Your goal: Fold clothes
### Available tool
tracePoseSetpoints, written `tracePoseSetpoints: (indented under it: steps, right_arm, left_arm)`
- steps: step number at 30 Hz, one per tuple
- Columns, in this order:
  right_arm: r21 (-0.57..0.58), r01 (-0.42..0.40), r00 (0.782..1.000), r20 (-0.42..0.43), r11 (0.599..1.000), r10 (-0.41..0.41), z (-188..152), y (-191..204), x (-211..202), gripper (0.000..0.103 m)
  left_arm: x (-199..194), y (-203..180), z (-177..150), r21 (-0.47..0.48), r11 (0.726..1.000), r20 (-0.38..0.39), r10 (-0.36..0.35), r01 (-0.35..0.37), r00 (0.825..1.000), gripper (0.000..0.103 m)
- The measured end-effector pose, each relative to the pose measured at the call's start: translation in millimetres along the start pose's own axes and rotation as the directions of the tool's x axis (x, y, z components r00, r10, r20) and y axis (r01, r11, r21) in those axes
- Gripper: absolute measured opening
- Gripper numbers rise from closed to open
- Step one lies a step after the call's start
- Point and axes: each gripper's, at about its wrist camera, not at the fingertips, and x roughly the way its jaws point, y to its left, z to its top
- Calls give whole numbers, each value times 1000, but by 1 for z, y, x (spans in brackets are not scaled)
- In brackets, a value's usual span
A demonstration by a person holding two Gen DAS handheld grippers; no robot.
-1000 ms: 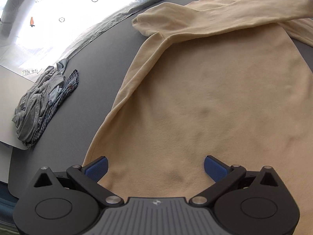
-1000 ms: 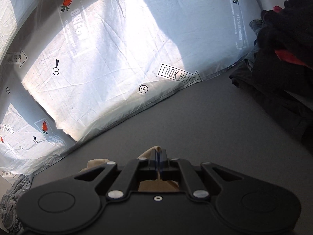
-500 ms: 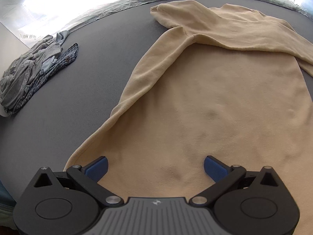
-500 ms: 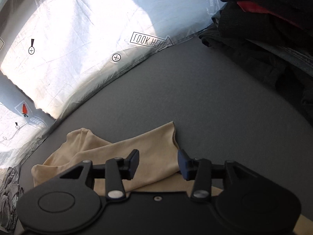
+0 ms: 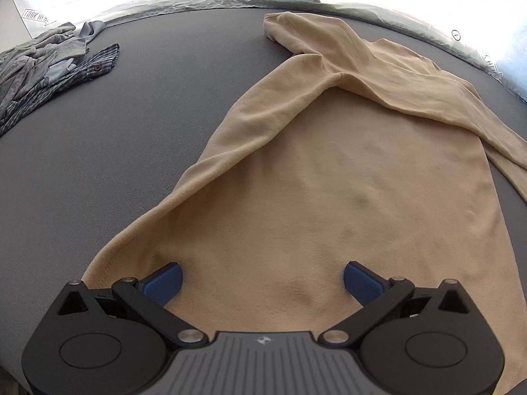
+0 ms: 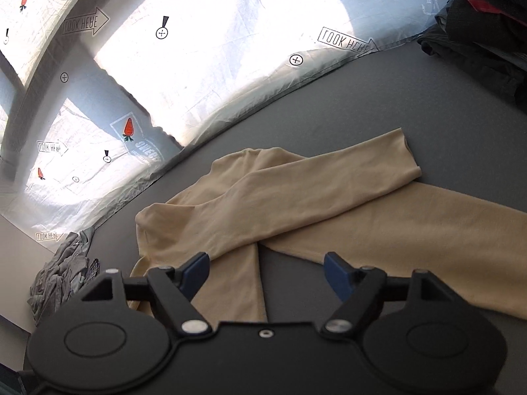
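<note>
**Across the grey table, a beige top lies spread**

On the grey table your beige long-sleeved top lies flat, one sleeve folded across. Left gripper gapes wide above it, empty — right gripper is opening, gripping nothing.

Two close, downward wrist views sharing the beige shirt.

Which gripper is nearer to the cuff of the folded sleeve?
Right. The right gripper, jaws opening, faces the cuff across the sleeve. The left gripper hovers at the opposite end of the shirt.
</note>
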Motion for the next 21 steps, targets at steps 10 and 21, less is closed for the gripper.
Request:
tracePoseSetpoints:
  steps: [10, 21]
  right_arm:
    - [-8, -38, 998, -59, 999, 37, -68, 74, 4, 80]
    - [104, -71, 979, -181, 992, 89, -122, 138, 40, 50]
  left_arm:
    - [-42, 64, 5, -5, 970, 107, -240, 242, 965, 103]
    - [-60, 177, 4, -55, 970, 159, -224, 235, 962, 103]
